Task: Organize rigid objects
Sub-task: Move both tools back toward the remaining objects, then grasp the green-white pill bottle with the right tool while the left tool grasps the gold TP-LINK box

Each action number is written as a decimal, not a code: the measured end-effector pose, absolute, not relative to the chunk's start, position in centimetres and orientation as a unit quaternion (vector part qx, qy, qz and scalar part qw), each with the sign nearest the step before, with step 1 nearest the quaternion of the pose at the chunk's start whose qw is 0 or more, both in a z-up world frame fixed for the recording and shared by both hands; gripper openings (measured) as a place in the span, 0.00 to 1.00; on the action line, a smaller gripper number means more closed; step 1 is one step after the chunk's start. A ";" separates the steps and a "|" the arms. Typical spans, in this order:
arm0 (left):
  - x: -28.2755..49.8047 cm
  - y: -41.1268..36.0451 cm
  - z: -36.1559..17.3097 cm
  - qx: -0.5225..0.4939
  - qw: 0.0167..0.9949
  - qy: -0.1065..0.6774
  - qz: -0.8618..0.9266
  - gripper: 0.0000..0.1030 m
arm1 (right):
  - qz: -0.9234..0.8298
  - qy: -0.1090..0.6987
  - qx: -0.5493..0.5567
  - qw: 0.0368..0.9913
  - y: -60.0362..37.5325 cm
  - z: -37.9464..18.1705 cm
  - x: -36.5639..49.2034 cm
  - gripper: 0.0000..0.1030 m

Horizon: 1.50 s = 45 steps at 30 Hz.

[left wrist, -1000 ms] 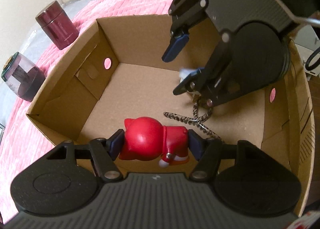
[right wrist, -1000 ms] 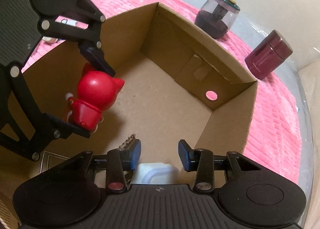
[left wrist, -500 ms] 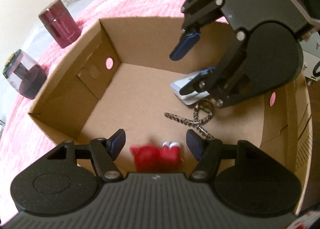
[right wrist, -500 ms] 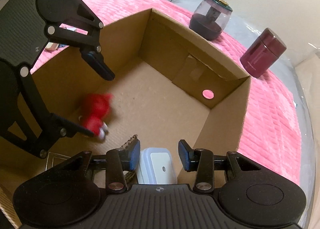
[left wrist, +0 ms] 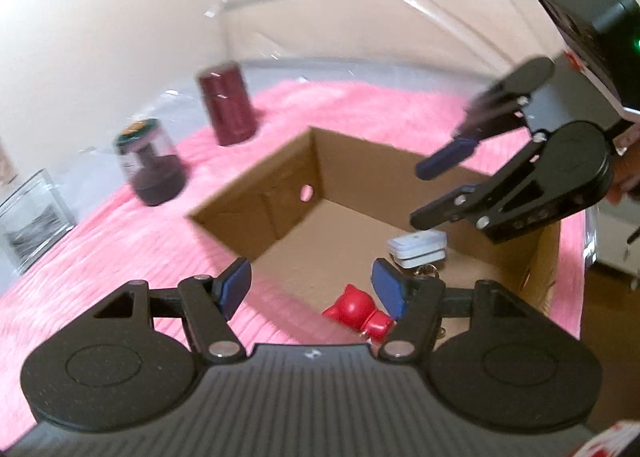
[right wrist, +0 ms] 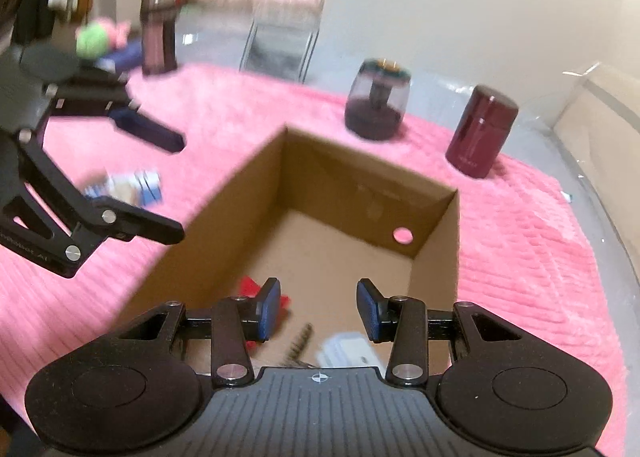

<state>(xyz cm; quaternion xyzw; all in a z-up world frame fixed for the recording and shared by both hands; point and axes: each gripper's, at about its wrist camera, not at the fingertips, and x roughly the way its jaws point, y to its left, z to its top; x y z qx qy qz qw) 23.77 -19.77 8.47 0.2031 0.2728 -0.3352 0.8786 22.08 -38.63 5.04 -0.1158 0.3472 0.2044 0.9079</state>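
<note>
Red figure [right wrist: 249, 286] half hidden behind tong pad, white case [right wrist: 347, 351] blurred, far shelf items smeared

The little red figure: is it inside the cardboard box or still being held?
Inside. The red figure lies on the floor of the cardboard box, and the left gripper has open fingers with nothing between them.

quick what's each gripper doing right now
Left gripper: open, holding nothing.
Right gripper: open, holding nothing.
</note>
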 end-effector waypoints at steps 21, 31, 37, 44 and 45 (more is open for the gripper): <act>9.9 0.6 9.7 0.032 0.962 0.236 -0.137 0.74 | 0.277 0.265 0.030 0.923 -26.7 8.2 11.6 0.49; 7.6 8.0 6.1 0.001 0.965 0.261 -0.033 0.75 | 0.285 0.303 0.054 0.908 -21.4 3.1 11.4 0.65; 7.9 10.1 4.2 -0.016 0.958 0.284 -0.034 0.76 | 0.286 0.319 0.046 0.902 -19.1 0.3 12.0 0.65; 10.5 10.4 1.5 -0.033 0.946 0.319 -0.048 0.78 | 0.286 0.336 0.039 0.897 -17.3 -1.8 13.9 0.65; 11.0 10.3 1.2 -0.032 0.944 0.323 -0.050 0.78 | 0.286 0.338 0.036 0.896 -17.1 -2.1 14.2 0.65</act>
